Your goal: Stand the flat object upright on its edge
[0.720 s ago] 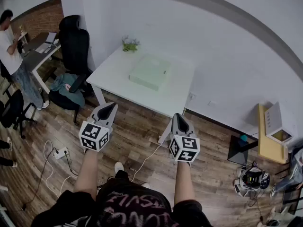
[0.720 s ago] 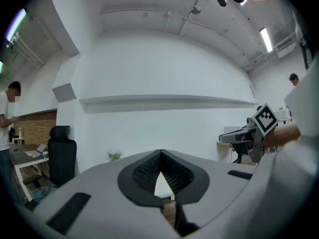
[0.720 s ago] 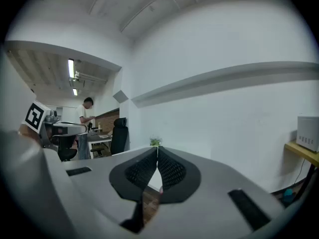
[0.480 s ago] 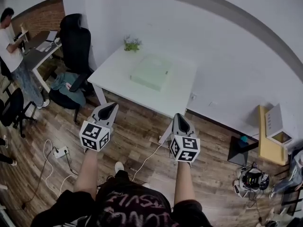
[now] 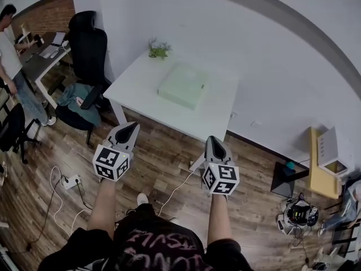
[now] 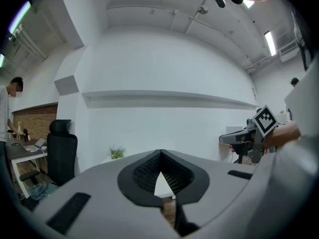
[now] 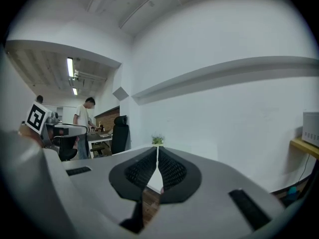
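Step in toward the slab (image 5: 181,86), flat on the table (image 5: 132,92) at upper centre. Spread the left gripper (image 5: 131,127) and right gripper (image 5: 215,141), now pressed together, empty, low in frame. Lift one edge, brace the opposite, tip slowly.

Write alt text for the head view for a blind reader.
A person holds the left tongs and right tongs, both shut and empty, over a wooden floor, facing a white table. A pale green flat box lies flat on it near a potted plant.
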Demonstrator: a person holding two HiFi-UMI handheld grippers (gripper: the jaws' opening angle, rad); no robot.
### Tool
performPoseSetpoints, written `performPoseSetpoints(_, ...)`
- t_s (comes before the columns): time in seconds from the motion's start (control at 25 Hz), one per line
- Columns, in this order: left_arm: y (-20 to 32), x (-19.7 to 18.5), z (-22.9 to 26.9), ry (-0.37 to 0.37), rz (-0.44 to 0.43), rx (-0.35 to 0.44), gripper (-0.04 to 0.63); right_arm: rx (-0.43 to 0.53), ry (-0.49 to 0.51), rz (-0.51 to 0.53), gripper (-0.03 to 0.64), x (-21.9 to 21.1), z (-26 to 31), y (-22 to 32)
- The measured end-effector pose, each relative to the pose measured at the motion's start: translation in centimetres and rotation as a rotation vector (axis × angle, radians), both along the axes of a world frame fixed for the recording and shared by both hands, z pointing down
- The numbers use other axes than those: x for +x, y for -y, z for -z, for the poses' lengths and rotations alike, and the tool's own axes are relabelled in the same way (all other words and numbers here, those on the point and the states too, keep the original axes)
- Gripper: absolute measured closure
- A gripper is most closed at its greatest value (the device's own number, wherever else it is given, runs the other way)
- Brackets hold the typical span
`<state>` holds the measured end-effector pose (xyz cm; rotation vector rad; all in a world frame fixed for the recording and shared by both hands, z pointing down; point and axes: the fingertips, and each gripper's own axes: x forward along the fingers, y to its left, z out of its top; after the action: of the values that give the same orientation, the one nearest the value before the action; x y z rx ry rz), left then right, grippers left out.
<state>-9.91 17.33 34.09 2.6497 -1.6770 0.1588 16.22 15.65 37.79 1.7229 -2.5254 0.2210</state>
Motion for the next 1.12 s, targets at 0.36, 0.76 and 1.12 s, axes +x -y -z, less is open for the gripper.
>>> performPoseSetpoints(0.36,6.8,-5.1,-1.3,-0.043,-0.068,-0.025,0.581,-0.032,0.006,-0.092,0.591,-4.2,-0.8,5.6)
performPoseSetpoints(0.76,12.5,-7.6,-2.3,-0.064,-0.139,-0.056,0.581,-0.094,-0.055,-0.177,0.591,-6.0,-2.5,9.2)
performPoseSetpoints(1.12,20.3,-6.0,-4.3,-0.034,-0.168,-0.089,0.581,-0.104,-0.027,-0.173,0.591,-5.6,-4.9,17.2)
